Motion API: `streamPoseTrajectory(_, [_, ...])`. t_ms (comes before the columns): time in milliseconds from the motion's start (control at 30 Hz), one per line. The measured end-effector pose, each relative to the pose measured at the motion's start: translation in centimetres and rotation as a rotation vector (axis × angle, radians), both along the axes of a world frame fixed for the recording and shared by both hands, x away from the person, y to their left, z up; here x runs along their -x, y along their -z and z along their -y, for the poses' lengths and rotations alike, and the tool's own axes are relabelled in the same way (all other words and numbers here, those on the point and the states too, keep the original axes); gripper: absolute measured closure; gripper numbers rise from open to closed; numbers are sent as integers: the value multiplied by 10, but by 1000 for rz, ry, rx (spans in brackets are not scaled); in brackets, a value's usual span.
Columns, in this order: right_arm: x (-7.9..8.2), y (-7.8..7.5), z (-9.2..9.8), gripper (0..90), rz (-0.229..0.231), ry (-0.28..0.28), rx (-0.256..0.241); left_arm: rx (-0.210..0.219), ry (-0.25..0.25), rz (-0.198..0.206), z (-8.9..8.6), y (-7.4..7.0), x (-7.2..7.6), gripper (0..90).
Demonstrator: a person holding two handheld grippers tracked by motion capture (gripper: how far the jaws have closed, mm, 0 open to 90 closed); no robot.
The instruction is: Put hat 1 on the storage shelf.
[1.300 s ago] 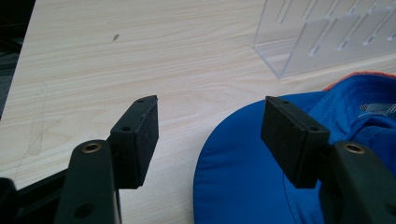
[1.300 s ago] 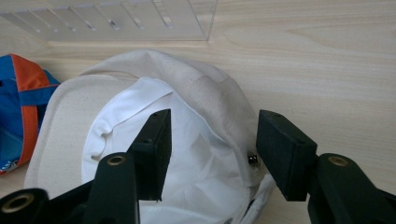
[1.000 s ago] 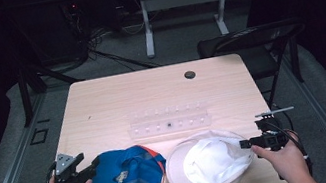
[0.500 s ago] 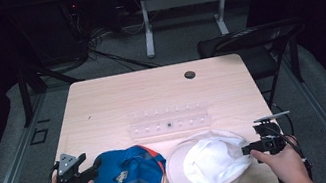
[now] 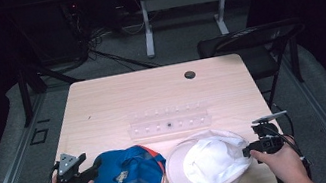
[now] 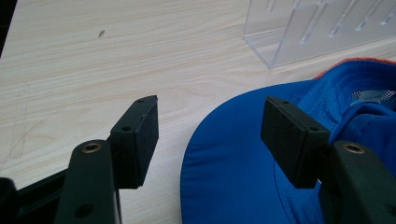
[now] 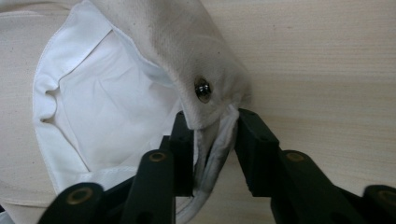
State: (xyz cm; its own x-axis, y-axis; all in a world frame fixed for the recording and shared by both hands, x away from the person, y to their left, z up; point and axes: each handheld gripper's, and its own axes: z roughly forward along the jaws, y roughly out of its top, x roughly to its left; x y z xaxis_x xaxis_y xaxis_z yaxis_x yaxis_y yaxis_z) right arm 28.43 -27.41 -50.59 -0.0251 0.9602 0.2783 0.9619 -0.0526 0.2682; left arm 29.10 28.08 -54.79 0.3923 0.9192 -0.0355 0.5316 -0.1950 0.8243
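A blue cap (image 5: 127, 175) with an orange edge lies at the table's near left. In the left gripper view its brim (image 6: 243, 177) reaches in under the jaws. My left gripper (image 5: 94, 165) (image 6: 212, 135) is open at the cap's left edge, its jaws wide apart with the brim beneath the gap. To the right, a white hat (image 5: 209, 162) lies upturned, lining up. My right gripper (image 5: 246, 150) (image 7: 212, 144) is at the hat's right rim. Its jaws are drawn close on the folded rim (image 7: 210, 93), beside a metal snap.
A clear acrylic rack (image 5: 168, 121) (image 6: 322, 28) stands mid-table just beyond both hats. A black round grommet (image 5: 190, 74) sits near the far edge. A dark folding chair (image 5: 253, 40) stands past the table's right corner. Bare wood (image 5: 117, 104) spreads across the far half.
Both hands shifted only slightly. The left gripper edged right toward the blue cap's brim, and the right gripper dropped a little and moved in at the white hat's rim.
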Motion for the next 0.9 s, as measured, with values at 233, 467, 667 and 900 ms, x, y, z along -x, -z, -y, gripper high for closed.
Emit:
streamPoseTrajectory(233, [-3, -1, -6, 797, -30, -18, 15, -2, 0, -1, 0, 0, 0, 375])
streamPoseTrajectory(467, [-9, -5, -6, 804, -69, -33, -20, -5, -2, -5, -1, 0, 0, 375])
streamPoseTrajectory(667, [-12, -17, -7, 806, -70, -47, -77, -10, -2, -10, -2, 0, 0, 376])
streamPoseTrajectory(900, [-16, -27, -4, 806, -78, -48, -187, -7, -3, -5, -2, 0, 0, 376])
